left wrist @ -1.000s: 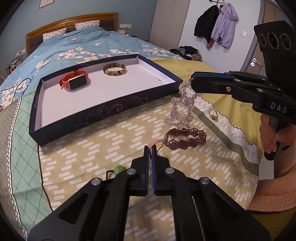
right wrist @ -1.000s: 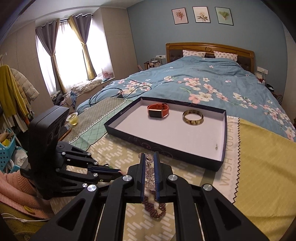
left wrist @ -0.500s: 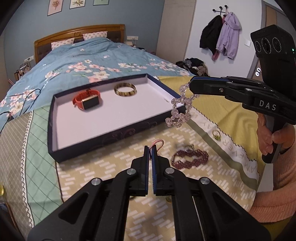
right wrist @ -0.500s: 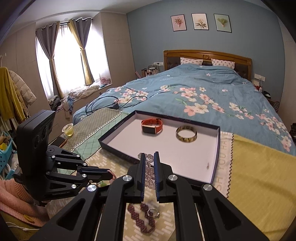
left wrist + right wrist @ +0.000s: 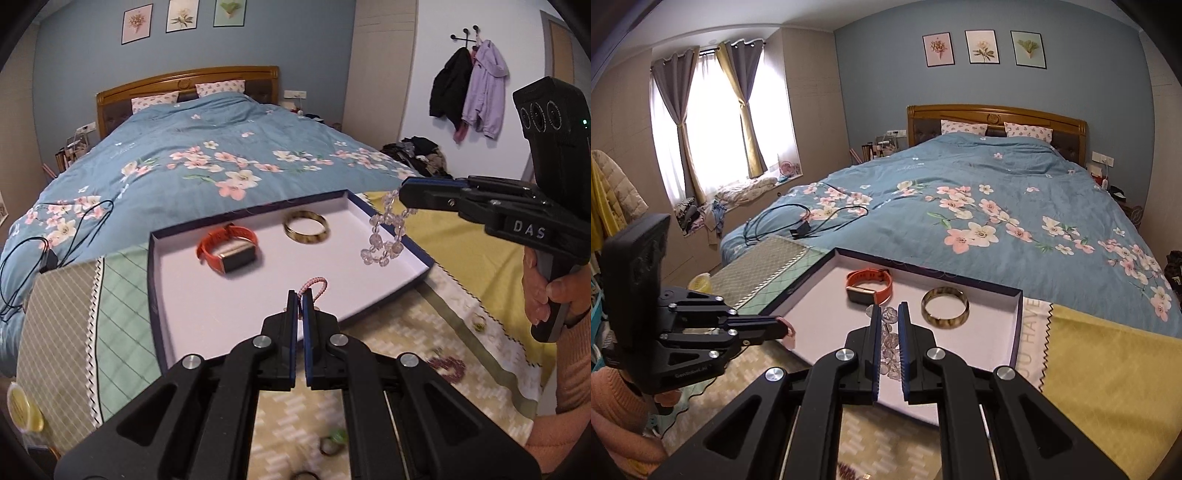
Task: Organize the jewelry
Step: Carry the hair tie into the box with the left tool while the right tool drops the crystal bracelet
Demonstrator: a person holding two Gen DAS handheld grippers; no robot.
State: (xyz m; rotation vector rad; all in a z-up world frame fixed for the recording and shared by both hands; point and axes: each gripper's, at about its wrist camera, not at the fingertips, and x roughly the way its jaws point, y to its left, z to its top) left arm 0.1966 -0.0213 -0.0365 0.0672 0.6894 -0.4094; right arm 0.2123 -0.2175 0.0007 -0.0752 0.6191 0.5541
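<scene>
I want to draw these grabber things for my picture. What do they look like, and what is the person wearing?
Both are black plastic. The left gripper and right gripper each have two flat fingers with blue pads, linked arms with silver round screws, and a boxy black handle. The right one says DAS in raised letters. The person's sleeve is peach-pink knit.

A navy-walled, white-floored tray [image 5: 159,266] holds an orange watch [image 5: 227,247] and a mottled amber bangle [image 5: 306,227], on a yellow brick-patterned cloth [image 5: 399,332] beside a blue flowered duvet [image 5: 207,162].
</scene>
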